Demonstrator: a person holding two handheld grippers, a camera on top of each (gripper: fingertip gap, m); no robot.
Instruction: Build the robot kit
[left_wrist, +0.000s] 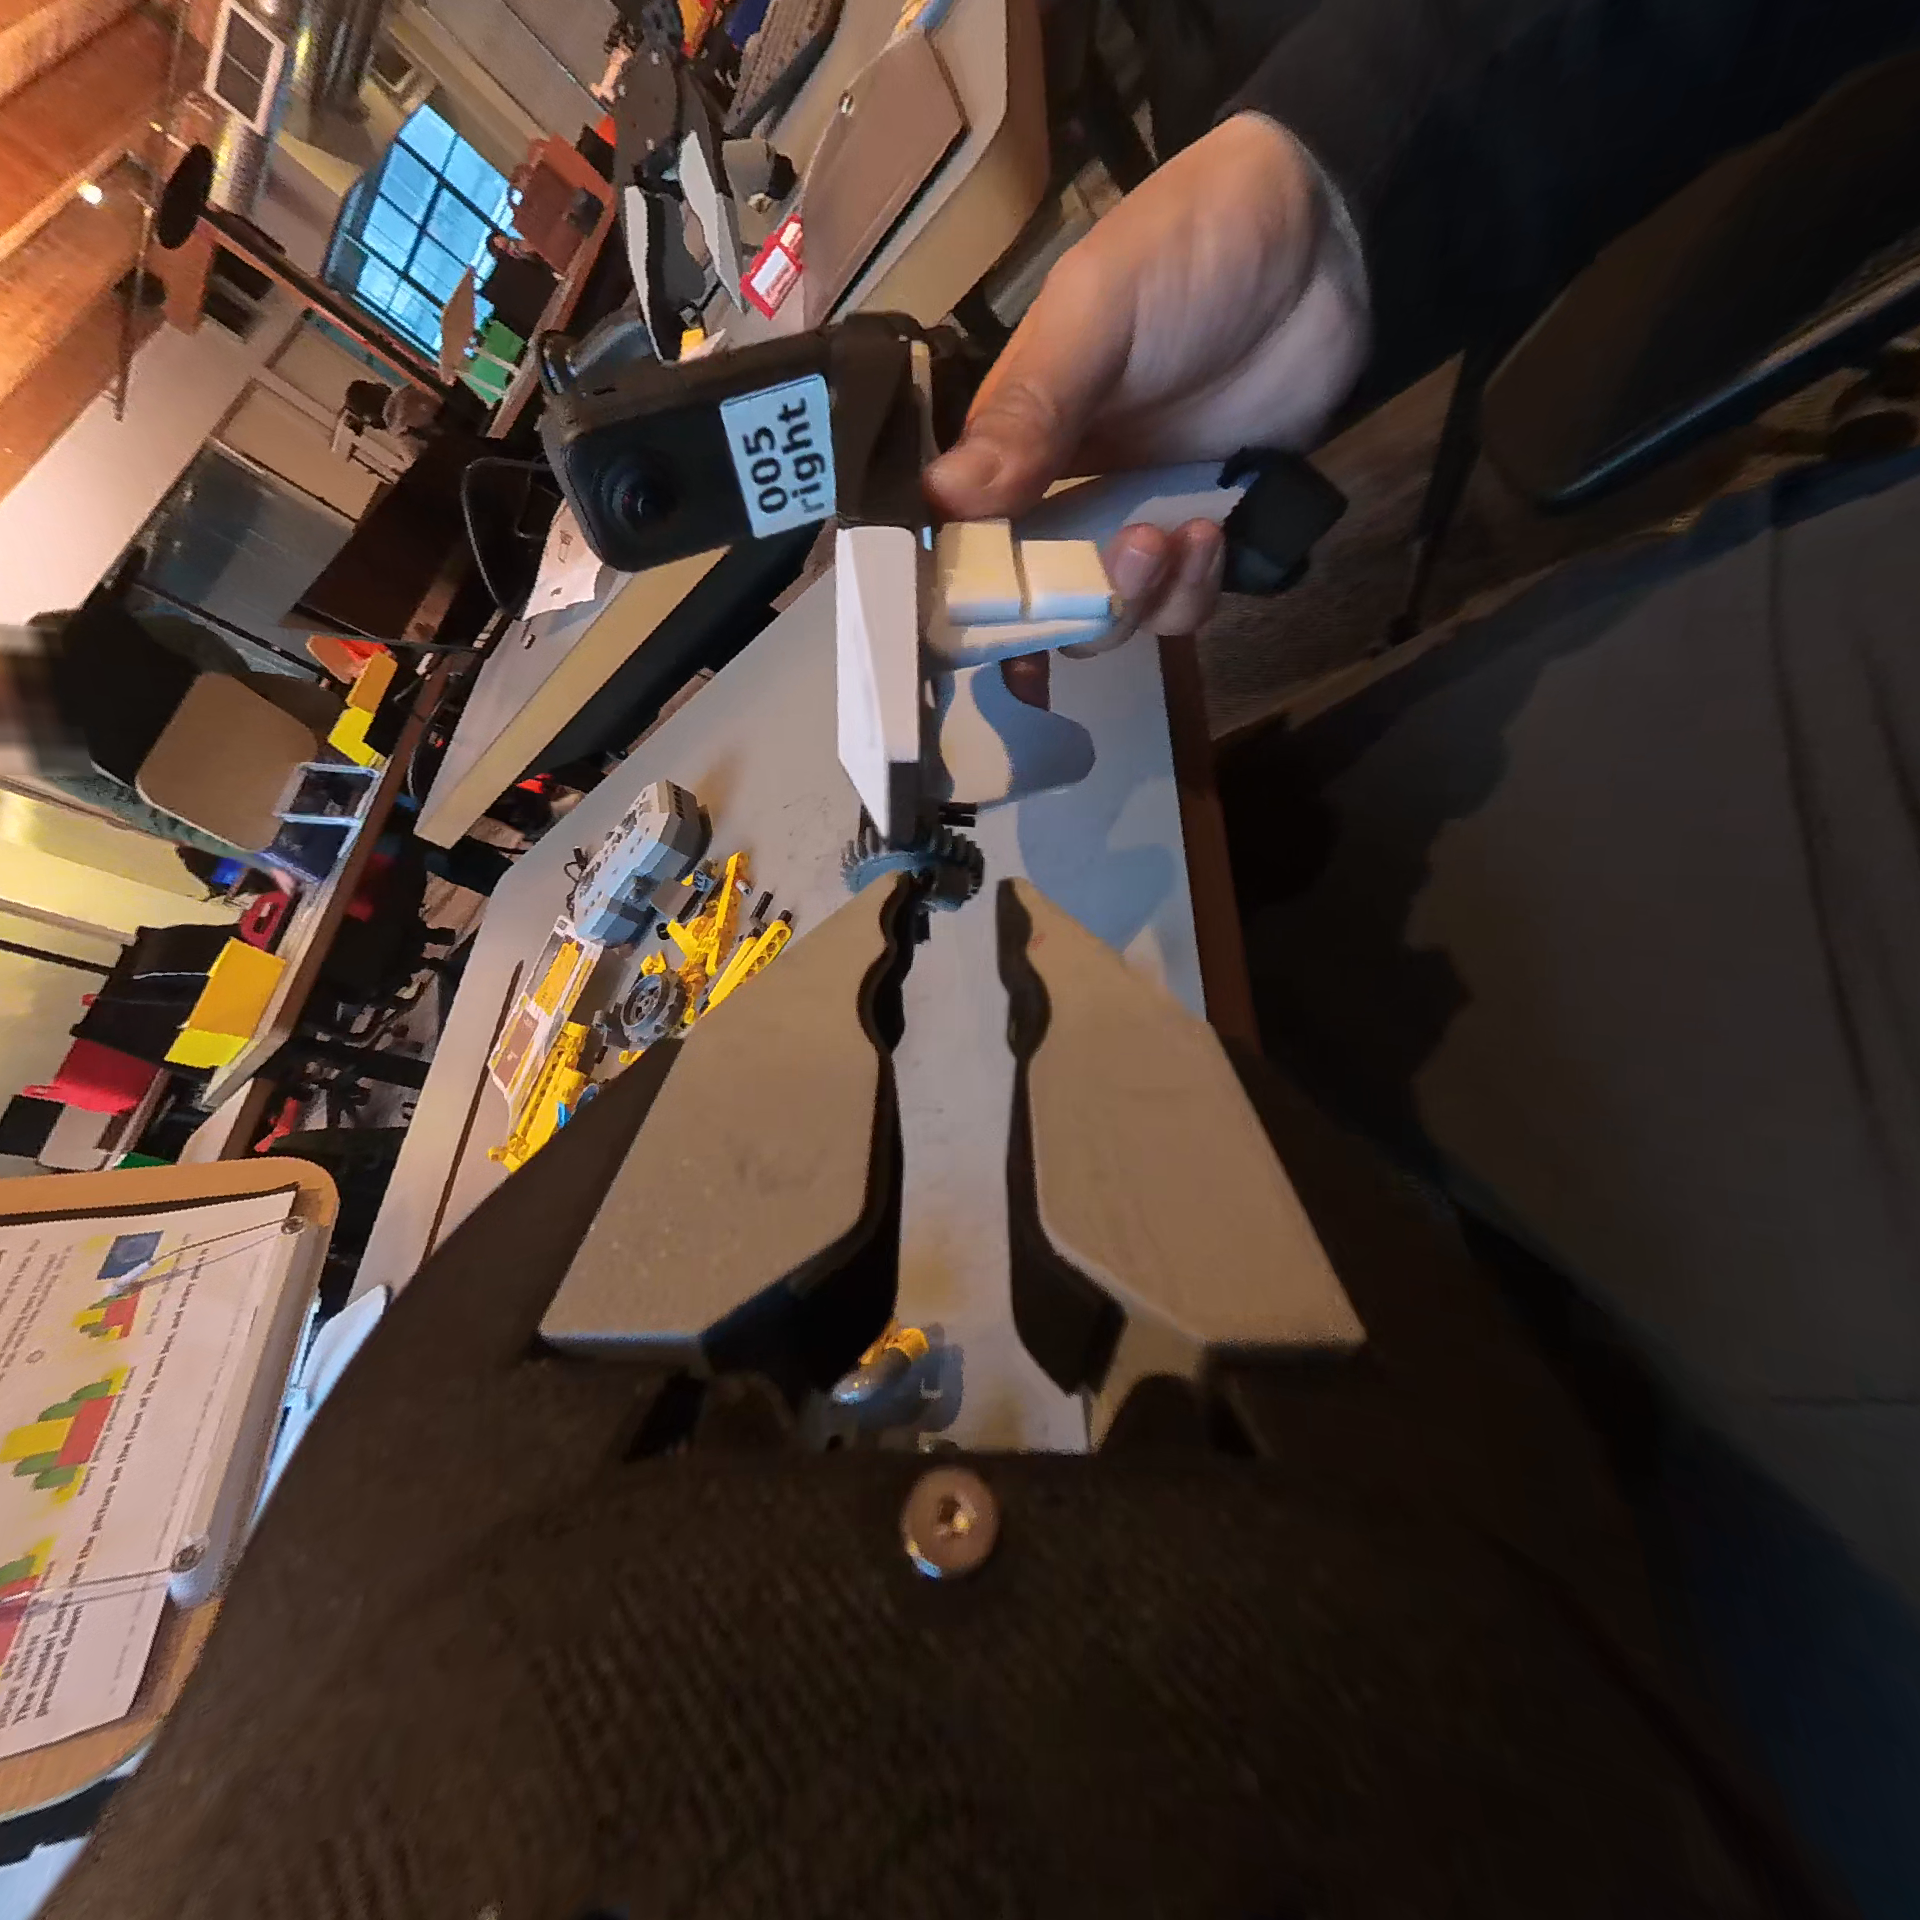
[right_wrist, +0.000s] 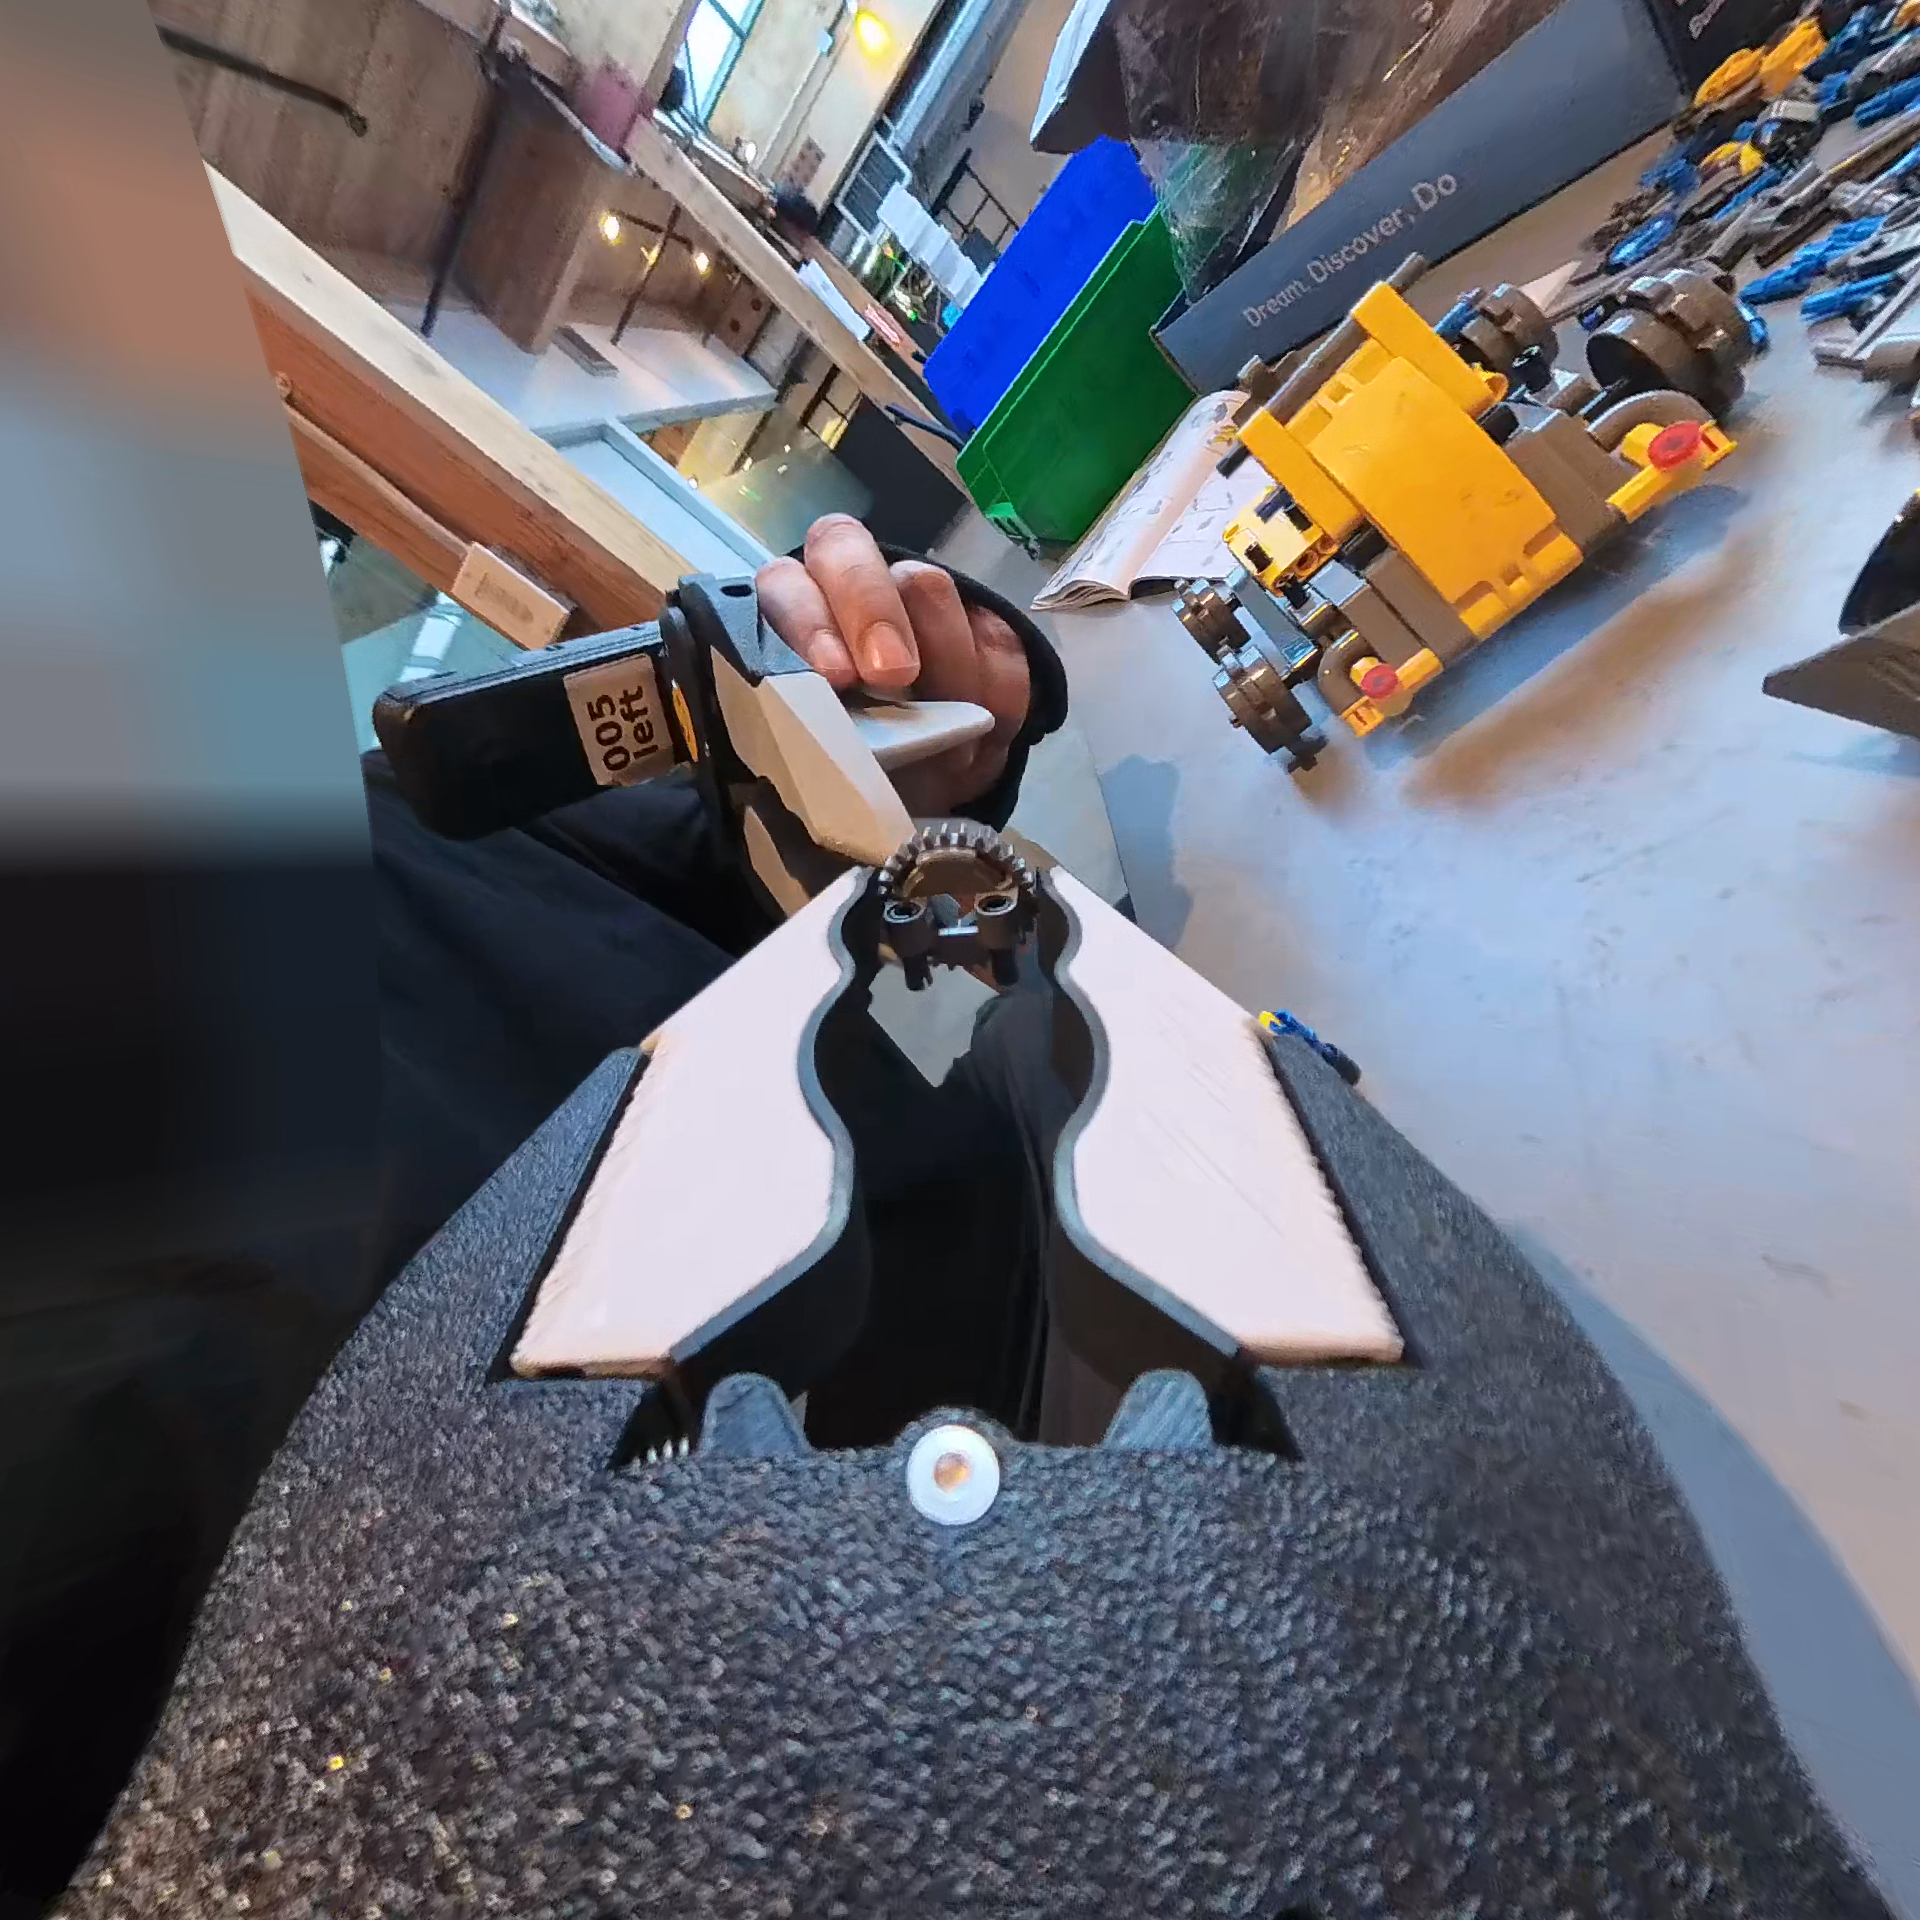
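Note:
A small gear assembly (right_wrist: 951, 868), dark toothed wheels with black pins, is clamped between the tips of my right gripper (right_wrist: 956, 888), above the grey table edge. In the left wrist view the right gripper (left_wrist: 925, 810) comes down from above onto the same gears (left_wrist: 951, 862). My left gripper (left_wrist: 956, 888) has its jaws apart, with one fingertip (left_wrist: 899, 894) against the gears and nothing between the fingers. In the right wrist view the left gripper (right_wrist: 883, 831) reaches in from the left and touches the gear's rim. A hand holds each gripper.
A yellow and grey brick vehicle (right_wrist: 1455, 499) stands on the table (right_wrist: 1558, 935) beside an open booklet (right_wrist: 1153, 520). Blue and green bins (right_wrist: 1060, 343) stand behind. Loose yellow parts (left_wrist: 665, 987), a grey block (left_wrist: 634, 862) and a picture board (left_wrist: 135, 1455) lie to the left. My left and right fingertips are right by each other.

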